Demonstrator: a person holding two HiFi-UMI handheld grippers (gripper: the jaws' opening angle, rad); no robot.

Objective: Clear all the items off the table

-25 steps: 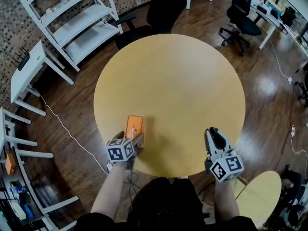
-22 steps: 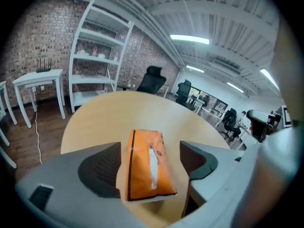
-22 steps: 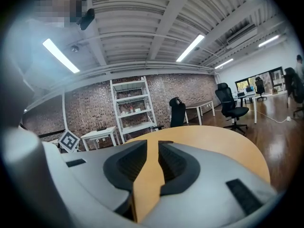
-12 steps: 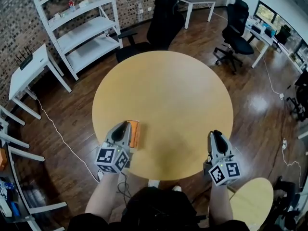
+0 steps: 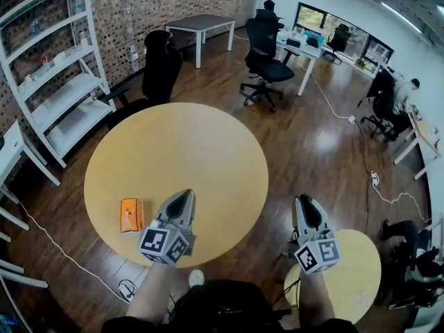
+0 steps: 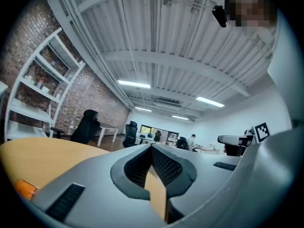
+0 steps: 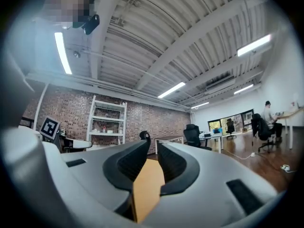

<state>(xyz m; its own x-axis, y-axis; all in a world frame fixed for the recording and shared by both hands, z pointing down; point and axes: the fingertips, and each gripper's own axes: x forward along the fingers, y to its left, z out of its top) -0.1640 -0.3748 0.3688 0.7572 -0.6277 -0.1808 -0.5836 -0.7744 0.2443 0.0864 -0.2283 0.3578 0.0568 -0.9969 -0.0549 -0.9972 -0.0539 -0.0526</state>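
- Since the orange box (image 5: 130,215) is the only item seen on the round table (image 5: 208,137), lying flat at the lower left of the head view close to the near rim, the step in hand is judged to be picking it up; clearing is not yet done.
- Orange box, handling: a small flat carton, probably light. A grip across its narrower width should serve, with the jaws set wide first and lowered squarely so the box is not nudged over the rim.
- Left gripper (image 5: 183,197): tongs closed tip to tip, with nothing between them. It sits low in the frame just right of the box and apart from it, above the table's near edge, with its jaws pointing up the frame. To do the step well, it should open, shift left and tip downward over the box.
- Left forearm (image 5: 154,295): rises from the bottom edge, nearly straight.
- Right gripper (image 5: 305,204): tongs a little apart, with a narrow gap that is empty. It is right of centre, off the table past its right rim and over the floor, pointing up the frame about level with the left gripper.
- Right forearm (image 5: 313,300): roughly parallel to the left forearm.
- Small side table (image 5: 361,283): at the lower right, possibly a place to set the box down.
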